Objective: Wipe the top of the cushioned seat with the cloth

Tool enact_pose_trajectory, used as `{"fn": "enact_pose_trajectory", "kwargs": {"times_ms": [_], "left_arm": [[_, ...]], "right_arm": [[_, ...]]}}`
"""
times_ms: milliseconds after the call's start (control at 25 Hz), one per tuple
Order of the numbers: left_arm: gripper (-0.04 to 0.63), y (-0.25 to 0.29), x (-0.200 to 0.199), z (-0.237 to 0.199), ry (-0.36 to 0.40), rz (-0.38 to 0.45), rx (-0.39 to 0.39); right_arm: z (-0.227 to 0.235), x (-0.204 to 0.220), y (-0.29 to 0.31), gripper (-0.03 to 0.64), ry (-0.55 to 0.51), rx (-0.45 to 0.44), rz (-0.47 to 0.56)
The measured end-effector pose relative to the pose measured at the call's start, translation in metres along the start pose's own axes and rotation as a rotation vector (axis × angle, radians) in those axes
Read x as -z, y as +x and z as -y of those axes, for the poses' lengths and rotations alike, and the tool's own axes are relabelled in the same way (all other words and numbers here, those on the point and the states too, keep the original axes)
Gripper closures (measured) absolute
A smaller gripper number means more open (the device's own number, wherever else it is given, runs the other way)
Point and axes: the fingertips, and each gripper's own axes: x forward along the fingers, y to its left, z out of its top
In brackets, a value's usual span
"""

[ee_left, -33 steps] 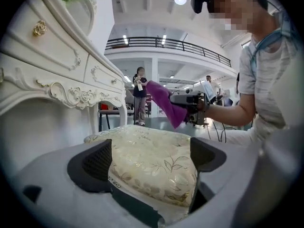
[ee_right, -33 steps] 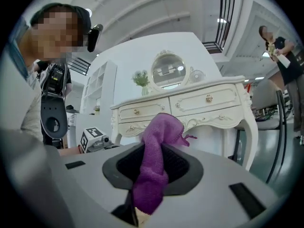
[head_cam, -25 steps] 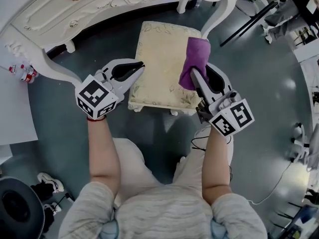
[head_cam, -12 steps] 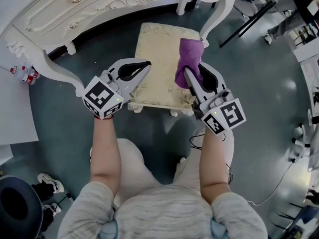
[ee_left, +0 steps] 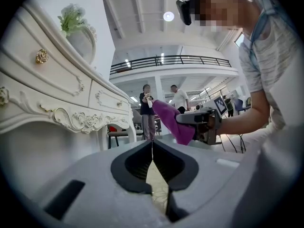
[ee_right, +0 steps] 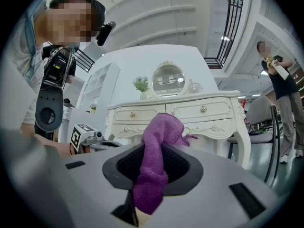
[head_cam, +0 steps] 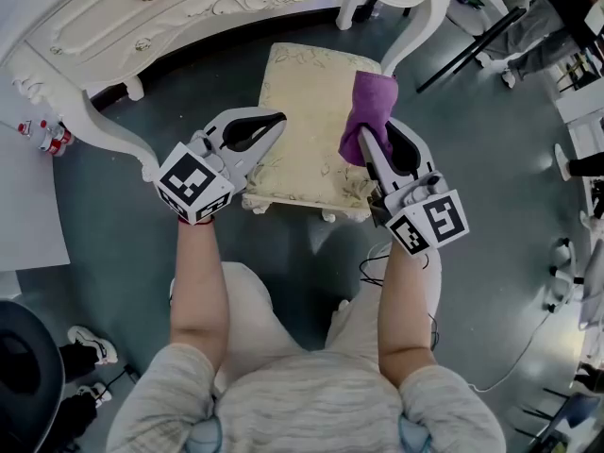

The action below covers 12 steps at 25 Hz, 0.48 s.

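The cream cushioned seat [head_cam: 304, 111] stands on the floor in front of me, its pale top also glimpsed under the left jaws [ee_left: 157, 186]. A purple cloth [head_cam: 369, 109] hangs bunched over the seat's right side, and my right gripper [head_cam: 374, 142] is shut on it. In the right gripper view the cloth [ee_right: 153, 172] fills the gap between the pads. My left gripper [head_cam: 279, 119] sits over the seat's left edge, jaws shut and empty [ee_left: 152, 144]. From the left gripper view I see the cloth [ee_left: 172, 121] and the right gripper [ee_left: 202, 122] across the seat.
A white ornate dressing table [head_cam: 189, 12] stands just behind the seat, one leg [head_cam: 415, 26] by its far right corner. A black cable [head_cam: 377, 270] lies on the grey floor near my knees. Shoes [head_cam: 90, 345] lie at lower left. People stand far off [ee_left: 146, 109].
My left gripper has edged right, closer over the seat's left edge. The right gripper with the cloth swayed a little left and back.
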Motion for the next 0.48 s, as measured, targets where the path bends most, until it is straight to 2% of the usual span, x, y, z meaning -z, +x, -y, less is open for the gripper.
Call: {"fn": "enact_pose_trajectory", "kwargs": {"times_ms": [480], "left_arm": [[0.581,-0.0027,0.0024,-0.0061,-0.002,0.001,-0.009]], "right_arm": [[0.0015,0.0042,0.0021,0.52,-0.001,0.016,0.002]]}}
